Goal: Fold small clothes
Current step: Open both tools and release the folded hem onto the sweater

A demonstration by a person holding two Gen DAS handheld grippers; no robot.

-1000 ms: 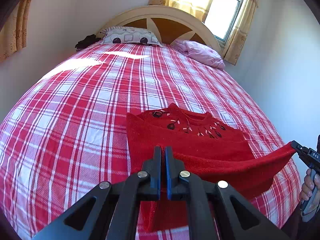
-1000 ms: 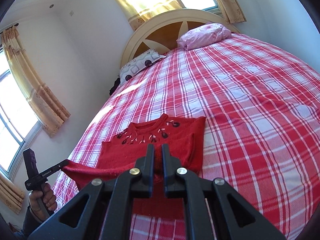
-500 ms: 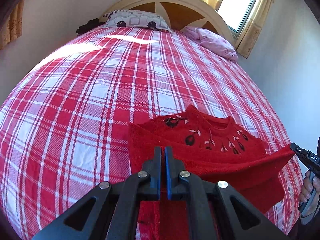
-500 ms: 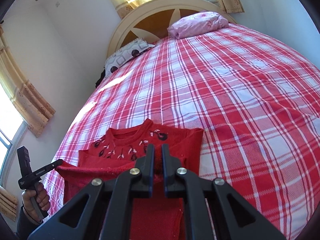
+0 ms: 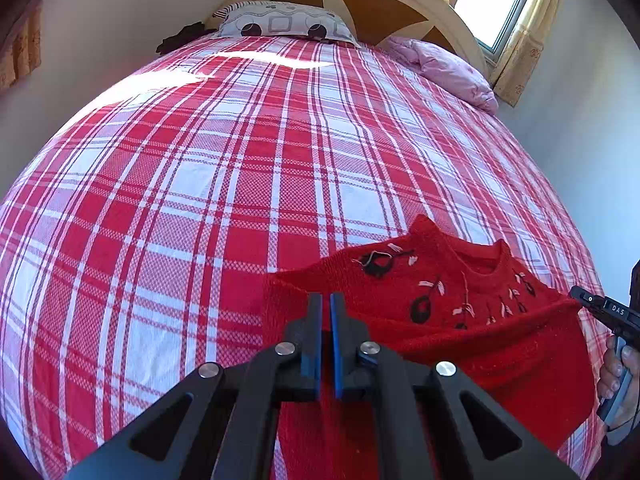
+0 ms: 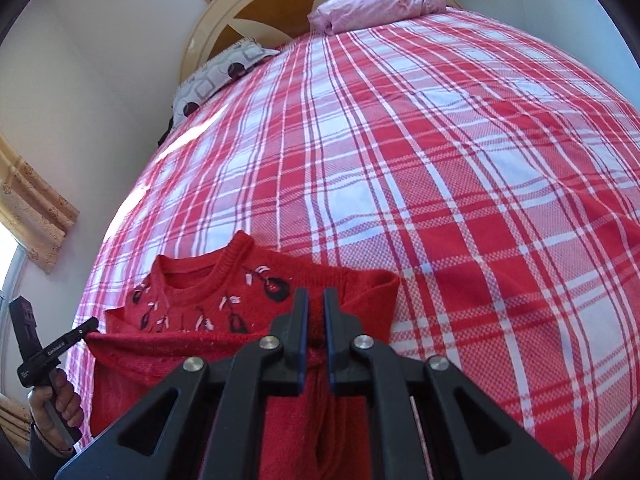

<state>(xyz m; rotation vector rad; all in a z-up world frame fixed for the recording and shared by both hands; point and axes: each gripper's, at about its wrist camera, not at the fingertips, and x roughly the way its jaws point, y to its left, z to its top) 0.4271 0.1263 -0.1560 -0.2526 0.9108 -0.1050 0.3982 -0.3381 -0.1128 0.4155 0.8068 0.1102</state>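
Both hand-held grippers are clamped on the hem of the red jumper point(image 5: 472, 320): the left hand-held gripper point(image 5: 325, 312) on one corner, the right hand-held gripper point(image 6: 316, 308) on the other, with the edge stretched straight between them. The jumper lies at the near end of the bed point(image 5: 224, 184), its collar and stitched flowers on the far side, just beyond the raised hem. The held edge runs left to right, so the fold goes away from both hands, which stand about equally near.
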